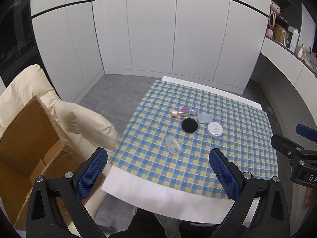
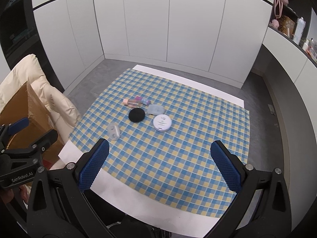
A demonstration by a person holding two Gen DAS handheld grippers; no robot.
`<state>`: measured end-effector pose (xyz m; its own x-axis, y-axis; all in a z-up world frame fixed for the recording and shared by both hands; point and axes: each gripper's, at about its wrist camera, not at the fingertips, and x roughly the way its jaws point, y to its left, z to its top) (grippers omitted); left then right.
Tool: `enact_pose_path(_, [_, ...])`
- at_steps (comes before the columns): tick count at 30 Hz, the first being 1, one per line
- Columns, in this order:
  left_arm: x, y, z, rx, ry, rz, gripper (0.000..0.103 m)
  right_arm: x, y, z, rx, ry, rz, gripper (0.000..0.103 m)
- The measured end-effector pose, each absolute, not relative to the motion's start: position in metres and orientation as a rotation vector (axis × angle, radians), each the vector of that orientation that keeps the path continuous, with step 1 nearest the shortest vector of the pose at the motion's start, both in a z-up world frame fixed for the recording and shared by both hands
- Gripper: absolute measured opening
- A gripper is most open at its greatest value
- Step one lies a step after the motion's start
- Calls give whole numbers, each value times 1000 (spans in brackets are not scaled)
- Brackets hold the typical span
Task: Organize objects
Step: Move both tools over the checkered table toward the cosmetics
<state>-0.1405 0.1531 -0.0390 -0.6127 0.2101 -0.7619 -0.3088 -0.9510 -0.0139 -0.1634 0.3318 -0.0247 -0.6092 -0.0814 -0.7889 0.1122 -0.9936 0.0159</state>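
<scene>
On the blue and yellow checked cloth (image 1: 198,158) (image 2: 178,150) lie a clear contact lens case (image 1: 174,145) (image 2: 114,131), a black round puff (image 1: 189,125) (image 2: 136,115), a white round compact (image 1: 214,129) (image 2: 162,123), a grey pouch (image 1: 204,118) (image 2: 156,109) and small bottles with pink and purple caps (image 1: 183,113) (image 2: 135,101). My left gripper (image 1: 158,170) is open and empty, above the table's near left edge. My right gripper (image 2: 159,164) is open and empty, above the near edge.
An open cardboard box (image 1: 29,144) (image 2: 23,115) rests on a cream cushioned chair (image 1: 83,123) (image 2: 49,97) left of the table. White cabinet doors stand behind. Shelves with clutter (image 1: 287,35) are at the right. Each gripper shows at the edge of the other's view.
</scene>
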Motion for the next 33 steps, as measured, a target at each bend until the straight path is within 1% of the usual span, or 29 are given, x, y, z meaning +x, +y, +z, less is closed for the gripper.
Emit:
enact_pose_path(6, [-140, 164, -42, -1202, 165, 2563, 102, -162, 345, -27, 1343, 48, -2745, 103])
enact_pose_path(19, [-138, 178, -52, -1208, 221, 2519, 102, -164, 366, -33, 1385, 23, -2761, 103])
enact_pose_path(22, [-137, 180, -54, -1215, 198, 2496, 102, -167, 372, -38, 1406, -22, -2755, 103])
enact_pose_path(25, [-137, 186, -57, -1214, 221, 2497, 102, -169, 374, -44, 1435, -41, -2738, 103])
enact_pose_path(31, [-142, 188, -69, -1241, 219, 2490, 102, -168, 376, -53, 1443, 36, -2748, 103])
enact_pose_path(33, [-143, 190, -73, -1255, 227, 2487, 102, -168, 384, -53, 1440, 29, -2762, 103])
